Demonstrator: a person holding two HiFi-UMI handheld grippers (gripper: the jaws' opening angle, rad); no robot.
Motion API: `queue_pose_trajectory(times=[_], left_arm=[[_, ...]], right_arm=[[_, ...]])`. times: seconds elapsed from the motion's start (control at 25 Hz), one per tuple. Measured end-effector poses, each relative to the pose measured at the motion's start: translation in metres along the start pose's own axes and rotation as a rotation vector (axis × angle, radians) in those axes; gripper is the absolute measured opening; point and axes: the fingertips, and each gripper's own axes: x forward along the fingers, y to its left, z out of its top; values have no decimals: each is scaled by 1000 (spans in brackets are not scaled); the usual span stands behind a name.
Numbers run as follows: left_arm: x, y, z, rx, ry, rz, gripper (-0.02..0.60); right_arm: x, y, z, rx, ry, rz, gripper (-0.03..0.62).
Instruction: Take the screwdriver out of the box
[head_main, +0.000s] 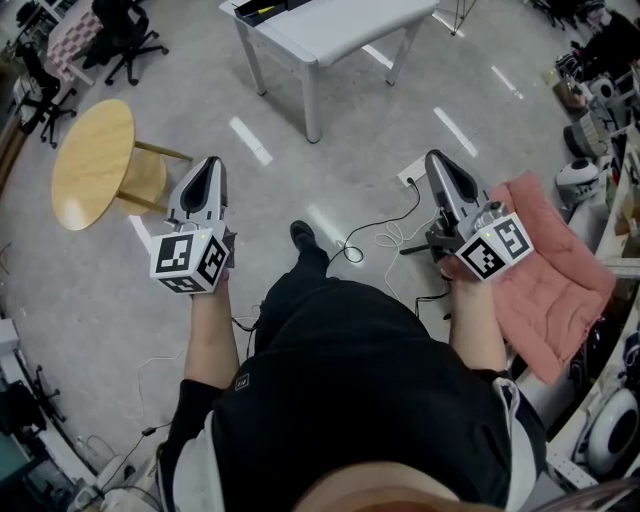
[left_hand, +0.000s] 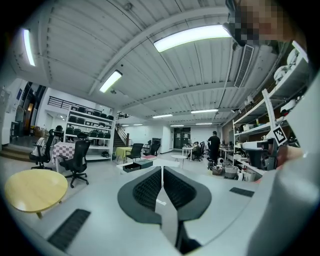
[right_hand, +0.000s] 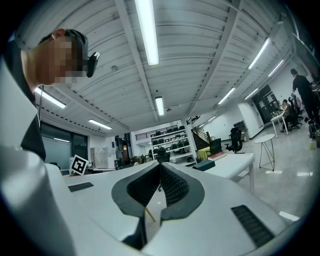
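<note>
A dark open box (head_main: 262, 8) stands on the near end of a white table (head_main: 340, 35) at the top of the head view, with something yellow in it that is too small to name. The box (left_hand: 138, 165) also lies ahead in the left gripper view and the box (right_hand: 205, 165) on the table's end in the right gripper view. My left gripper (head_main: 210, 165) is held out over the floor at the left, jaws shut and empty (left_hand: 162, 170). My right gripper (head_main: 437, 158) is at the right, also shut with nothing between its jaws (right_hand: 160, 165). Both are well short of the table.
A round wooden side table (head_main: 92, 160) stands at the left on the floor. A pink cushion (head_main: 550, 265) lies at the right beside shelves of equipment. Cables and a socket strip (head_main: 412, 180) run across the floor ahead. Office chairs (head_main: 125, 40) stand at the far left.
</note>
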Motion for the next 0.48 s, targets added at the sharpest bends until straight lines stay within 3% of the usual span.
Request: queue_pose_trajectory(times=[0.48], left_arm=[[115, 69, 1, -55, 12, -3, 26]], right_arm=[[124, -57, 11, -29, 45, 27, 31]])
